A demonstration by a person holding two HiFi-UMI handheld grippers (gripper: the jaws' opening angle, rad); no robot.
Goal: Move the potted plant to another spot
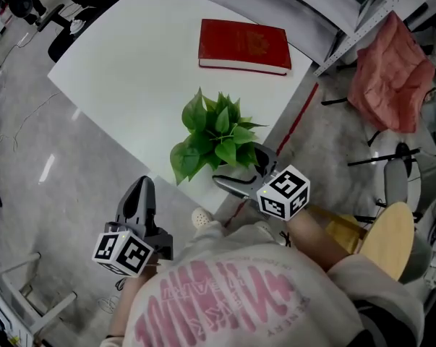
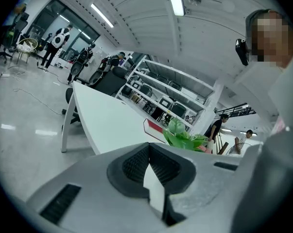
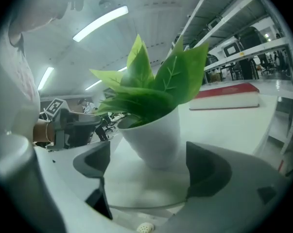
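Observation:
The potted plant (image 1: 216, 132), green leaves in a white pot (image 3: 153, 137), stands upright on the white table (image 1: 131, 71) close to its near edge. My right gripper (image 1: 248, 170) is open, one jaw on each side of the pot's base, with a gap between pads and pot. In the right gripper view the pot sits just ahead of the pads (image 3: 95, 161). My left gripper (image 1: 140, 186) is shut and holds nothing, off the table's edge at the lower left, over the floor. From the left gripper view the plant (image 2: 182, 132) shows far to the right.
A red book (image 1: 244, 45) lies at the table's far side. A pink cloth (image 1: 391, 74) hangs on a rack at the right, and a round wooden seat (image 1: 387, 237) stands beside me. Metal shelving (image 2: 165, 89) and several people (image 2: 54, 42) are in the background.

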